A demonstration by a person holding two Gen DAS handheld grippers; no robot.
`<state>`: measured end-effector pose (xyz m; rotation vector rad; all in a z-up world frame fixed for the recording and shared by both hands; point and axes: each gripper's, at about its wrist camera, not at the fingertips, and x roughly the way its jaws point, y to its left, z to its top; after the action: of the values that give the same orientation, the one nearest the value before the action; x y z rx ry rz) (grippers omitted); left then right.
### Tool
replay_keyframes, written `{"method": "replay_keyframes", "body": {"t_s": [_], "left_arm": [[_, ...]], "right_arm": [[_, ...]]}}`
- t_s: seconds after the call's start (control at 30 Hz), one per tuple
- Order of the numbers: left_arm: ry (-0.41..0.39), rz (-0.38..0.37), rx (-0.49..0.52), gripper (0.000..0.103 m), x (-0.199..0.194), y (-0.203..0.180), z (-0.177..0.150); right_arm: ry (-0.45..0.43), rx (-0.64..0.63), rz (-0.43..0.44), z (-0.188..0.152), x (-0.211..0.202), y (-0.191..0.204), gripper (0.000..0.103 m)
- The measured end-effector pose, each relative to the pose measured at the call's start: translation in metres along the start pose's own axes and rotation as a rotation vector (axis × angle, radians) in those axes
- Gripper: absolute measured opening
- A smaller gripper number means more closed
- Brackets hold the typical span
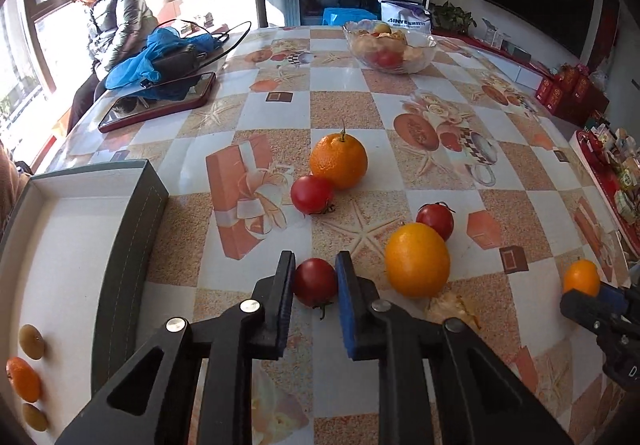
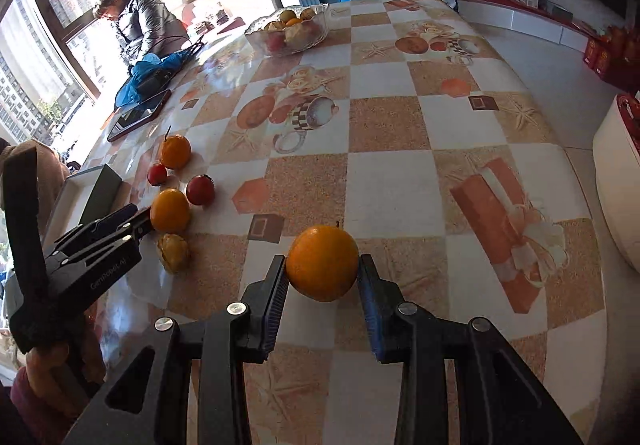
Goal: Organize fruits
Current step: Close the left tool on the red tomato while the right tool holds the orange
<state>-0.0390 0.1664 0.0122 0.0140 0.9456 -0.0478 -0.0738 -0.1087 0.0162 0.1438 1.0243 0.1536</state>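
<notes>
My left gripper is shut on a dark red tomato that rests on the checkered tablecloth. To its left stands a grey box with a white inside, holding a small orange and two olive-green fruits. Loose on the cloth ahead lie a stemmed orange, two tomatoes and a yellow-orange fruit. My right gripper is shut on another orange, held over the cloth to the right of the group.
A glass bowl of fruit stands at the far side. A papery husked fruit lies beside the yellow-orange fruit. A tablet in a red case and a blue bag lie at the far left, where a person sits.
</notes>
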Motion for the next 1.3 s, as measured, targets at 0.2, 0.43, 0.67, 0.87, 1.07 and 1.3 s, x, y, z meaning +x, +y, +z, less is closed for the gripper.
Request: {"method": "replay_keyframes", "body": {"t_s": [0.2,0.43,0.67,0.87,1.07,1.3], "left_arm": [[-0.027,0.014,-0.053,0.022,-0.033,0.008,-0.046],[-0.077,0.046,-0.034,0.023,-0.064,-0.002,-0.092],[-0.093,0.028,-0.041,0.023,-0.062,-0.001,-0.092],[-0.1,0.04,-0.036,0.023,-0.063,-0.003,-0.093],[-0.101,0.041,-0.035,0.023,-0.063,-0.003,-0.093],[-0.101,0.045,-0.032,0.023,-0.064,-0.004,-0.094]], "right_arm": [[-0.053,-0.046,-0.039,-0.031,-0.009,0.008,0.037],[-0.143,-0.114,-0.065,-0.066,-0.022,0.022,0.037],[-0.16,-0.081,-0.018,-0.066,-0.022,0.014,0.037],[-0.161,-0.098,-0.041,-0.067,-0.021,0.018,0.037],[-0.159,-0.115,-0.065,-0.068,-0.02,0.021,0.037],[-0.158,-0.124,-0.077,-0.068,-0.019,0.022,0.037]]}}
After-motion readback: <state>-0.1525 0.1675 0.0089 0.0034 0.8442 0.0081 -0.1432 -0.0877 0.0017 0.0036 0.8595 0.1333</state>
